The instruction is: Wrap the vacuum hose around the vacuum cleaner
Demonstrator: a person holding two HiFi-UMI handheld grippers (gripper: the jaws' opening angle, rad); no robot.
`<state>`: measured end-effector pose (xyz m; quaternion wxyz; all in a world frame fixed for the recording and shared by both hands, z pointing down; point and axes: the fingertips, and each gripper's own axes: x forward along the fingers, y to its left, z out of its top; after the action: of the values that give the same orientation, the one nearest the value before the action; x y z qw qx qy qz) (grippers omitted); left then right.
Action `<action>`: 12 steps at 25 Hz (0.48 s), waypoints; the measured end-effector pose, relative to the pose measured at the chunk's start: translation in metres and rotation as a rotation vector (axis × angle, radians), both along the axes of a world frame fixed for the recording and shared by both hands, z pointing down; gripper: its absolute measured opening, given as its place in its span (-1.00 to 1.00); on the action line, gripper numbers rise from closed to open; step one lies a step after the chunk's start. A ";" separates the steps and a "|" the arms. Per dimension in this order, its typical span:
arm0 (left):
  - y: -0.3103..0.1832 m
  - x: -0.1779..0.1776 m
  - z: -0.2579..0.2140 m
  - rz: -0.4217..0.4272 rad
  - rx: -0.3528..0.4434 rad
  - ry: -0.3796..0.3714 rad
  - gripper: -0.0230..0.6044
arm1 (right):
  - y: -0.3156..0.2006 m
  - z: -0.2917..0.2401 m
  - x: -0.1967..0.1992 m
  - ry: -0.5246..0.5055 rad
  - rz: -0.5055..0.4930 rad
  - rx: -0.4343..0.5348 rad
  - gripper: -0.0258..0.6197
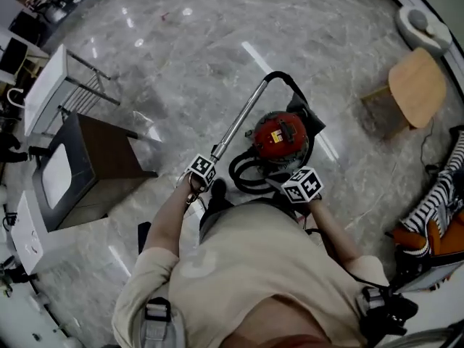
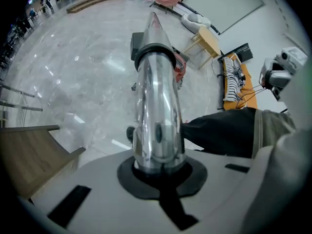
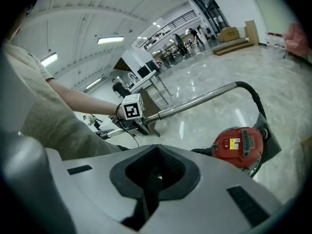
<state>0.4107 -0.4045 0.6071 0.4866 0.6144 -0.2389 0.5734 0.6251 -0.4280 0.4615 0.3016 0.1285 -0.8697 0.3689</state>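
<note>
While I'm watching overhead, the vacuum cleaner [image 1: 281, 136] is sitting on the floor [image 1: 181, 64], hose [image 1: 243, 177] curling beside it. Left gripper view: left claw [image 2: 158, 172] is clamping the metal tube [image 2: 156, 106], steadying it. Right gripper view: right claw [image 3: 155, 172] is hovering closed, empty.

1. Far and far-left of the vacuum cleaner [image 1: 281, 136], the marble floor [image 1: 181, 42] lies open: the widest passage.
2. The metal wand [image 1: 238, 118] slants from near-left to the cleaner's far side and bars a straight sweep there.
3. The black hose [image 1: 235, 172] loops on the floor just near the cleaner — tight room.
4. On the left, a wooden cabinet [image 1: 101, 147] and a white table [image 1: 45, 85] close that side.
5. On the right, a wooden stool [image 1: 417, 85] stands well apart — bare floor lies between.
</note>
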 end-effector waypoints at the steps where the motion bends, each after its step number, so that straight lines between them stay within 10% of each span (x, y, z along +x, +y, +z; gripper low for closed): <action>1: 0.001 -0.007 0.006 0.010 -0.007 0.020 -0.91 | 0.001 0.000 -0.007 0.019 0.029 -0.008 -0.91; 12: -0.019 -0.131 0.041 0.112 -0.055 0.069 -0.91 | -0.004 -0.015 -0.140 0.071 0.257 -0.036 -0.91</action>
<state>0.2794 -0.4230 0.6483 0.4784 0.6325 -0.1716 0.5845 0.4853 -0.4320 0.4464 0.2845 0.2463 -0.8282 0.4153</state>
